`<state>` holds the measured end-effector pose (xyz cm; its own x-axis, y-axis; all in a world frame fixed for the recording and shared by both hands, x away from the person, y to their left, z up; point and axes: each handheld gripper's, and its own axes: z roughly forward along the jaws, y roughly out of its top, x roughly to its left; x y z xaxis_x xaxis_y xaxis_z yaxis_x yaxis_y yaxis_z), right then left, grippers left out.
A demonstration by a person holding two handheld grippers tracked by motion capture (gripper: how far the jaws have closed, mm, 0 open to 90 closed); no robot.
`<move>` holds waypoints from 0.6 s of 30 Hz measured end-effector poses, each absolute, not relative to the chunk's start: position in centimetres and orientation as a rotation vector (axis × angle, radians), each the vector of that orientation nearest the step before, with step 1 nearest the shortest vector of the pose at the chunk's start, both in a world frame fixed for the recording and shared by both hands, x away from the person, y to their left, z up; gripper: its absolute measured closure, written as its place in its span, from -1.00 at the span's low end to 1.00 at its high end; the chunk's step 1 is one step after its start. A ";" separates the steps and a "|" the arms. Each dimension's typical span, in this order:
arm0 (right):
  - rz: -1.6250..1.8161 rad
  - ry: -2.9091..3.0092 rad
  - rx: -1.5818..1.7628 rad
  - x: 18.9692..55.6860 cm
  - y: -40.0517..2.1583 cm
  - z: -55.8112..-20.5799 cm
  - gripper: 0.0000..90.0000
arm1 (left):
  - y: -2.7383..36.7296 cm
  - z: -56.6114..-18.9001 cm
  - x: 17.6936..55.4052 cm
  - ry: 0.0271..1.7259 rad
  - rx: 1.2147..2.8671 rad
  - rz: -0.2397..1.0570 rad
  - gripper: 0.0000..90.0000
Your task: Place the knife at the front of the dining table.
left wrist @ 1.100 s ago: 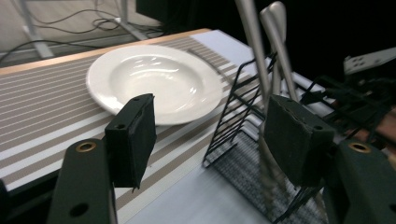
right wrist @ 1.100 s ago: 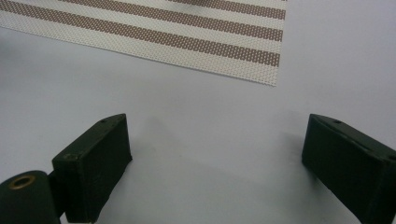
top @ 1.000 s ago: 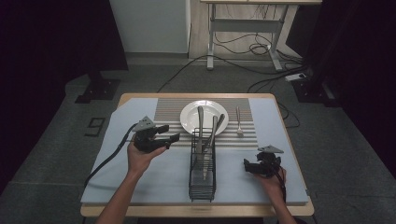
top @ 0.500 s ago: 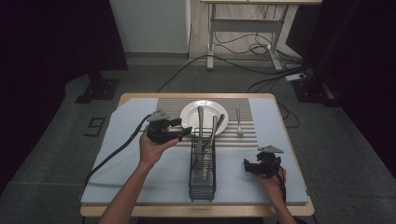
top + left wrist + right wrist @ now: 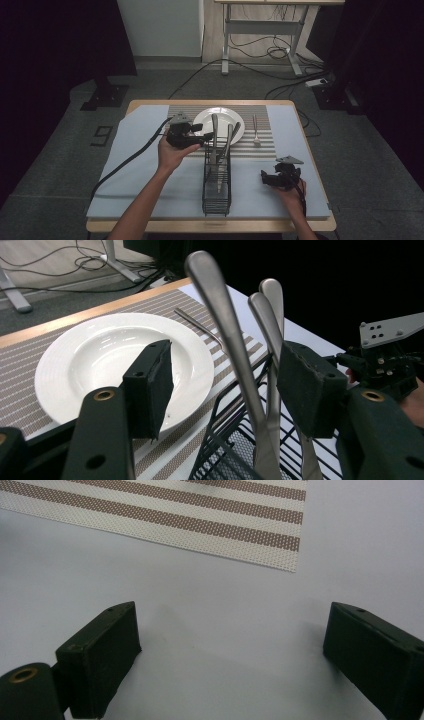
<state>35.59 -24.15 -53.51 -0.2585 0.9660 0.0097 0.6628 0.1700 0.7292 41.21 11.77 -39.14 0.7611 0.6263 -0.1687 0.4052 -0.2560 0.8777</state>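
I am working over grey carpet (image 5: 75, 165); cables (image 5: 260, 50) are trailing beneath a far desk (image 5: 280, 2), surroundings dark

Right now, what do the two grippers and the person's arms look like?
Both grippers are black. The left gripper and right gripper each carry a grey three-cornered plate on top. Each has two blocky jaws with dark foam-like pads. A thick black cable trails from the left one. The forearms are bare, without sleeves.
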 end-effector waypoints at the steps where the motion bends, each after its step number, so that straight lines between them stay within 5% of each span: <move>1: 0.870 1.992 1.535 35.6 -24.2 -53.5 -0.83 | 11.7 -39.2 41.4 0.793 1.881 0.239 -0.10; 18: 0.873 1.989 1.535 35.6 -24.1 -53.5 -0.83 | 9.8 -40.3 42.9 0.809 1.893 0.219 0.07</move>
<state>35.59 -24.14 -53.53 -0.2576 0.9662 0.0107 0.6619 0.1684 0.7304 42.93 9.75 -40.28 0.7578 0.6210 -0.2001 0.4353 -0.2528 0.8641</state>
